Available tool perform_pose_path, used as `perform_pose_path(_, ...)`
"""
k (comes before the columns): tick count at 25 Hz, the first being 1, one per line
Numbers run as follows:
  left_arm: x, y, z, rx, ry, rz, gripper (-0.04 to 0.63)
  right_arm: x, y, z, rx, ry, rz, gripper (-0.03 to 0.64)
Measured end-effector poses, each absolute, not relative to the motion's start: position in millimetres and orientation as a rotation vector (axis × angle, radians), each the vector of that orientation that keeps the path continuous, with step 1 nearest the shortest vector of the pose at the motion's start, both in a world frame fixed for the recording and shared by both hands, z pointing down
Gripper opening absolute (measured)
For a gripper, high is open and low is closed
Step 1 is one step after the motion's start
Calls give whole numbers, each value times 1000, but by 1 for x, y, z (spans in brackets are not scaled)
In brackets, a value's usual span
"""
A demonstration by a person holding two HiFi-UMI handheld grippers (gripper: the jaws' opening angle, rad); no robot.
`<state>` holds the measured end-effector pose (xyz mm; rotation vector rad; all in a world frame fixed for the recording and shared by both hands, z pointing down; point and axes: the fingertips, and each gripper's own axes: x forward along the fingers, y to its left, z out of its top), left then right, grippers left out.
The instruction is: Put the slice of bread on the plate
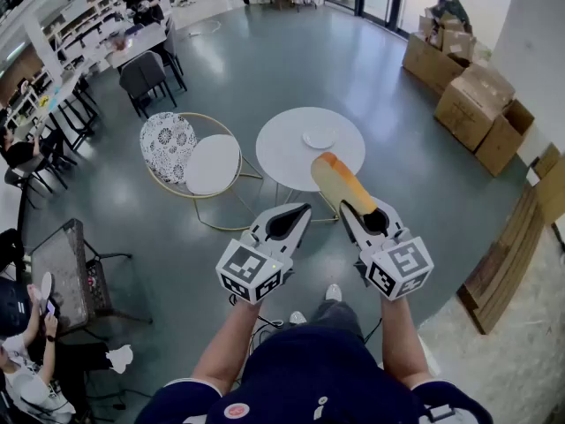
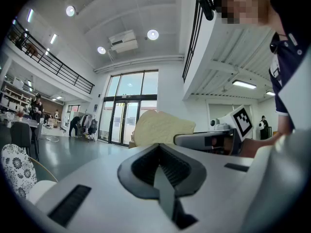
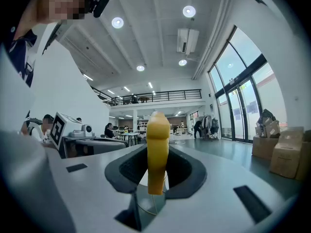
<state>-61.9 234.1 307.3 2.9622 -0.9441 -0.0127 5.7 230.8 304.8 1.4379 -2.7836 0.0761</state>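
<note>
Head view: slice of bread [image 1: 339, 181] stands on edge, pointing forward.

A round white table [image 1: 287, 153] stands just beside a patterned chair [image 1: 168, 144], with cardboard boxes [image 1: 472, 104] stacked along the wall.

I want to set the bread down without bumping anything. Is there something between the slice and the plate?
Nothing visible does. The slice of bread, clamped in the right gripper, hangs by the near edge of the white table; the plate lies alone on it, just beyond.
</note>
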Motion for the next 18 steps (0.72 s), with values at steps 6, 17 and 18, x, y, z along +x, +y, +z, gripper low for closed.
perform_pose_path(6, -61, 232, 309, 2964, -935, -11, 5, 5, 228, 308, 1439, -2775, 71, 92)
perform_pose_path(17, -60, 229, 314, 2970, -917, -13, 5, 5, 225, 312, 1447, -2767, 58, 92)
perform_pose_path(18, -61, 228, 315, 2970, -916, -13, 5, 4, 224, 312, 1449, -2767, 57, 92)
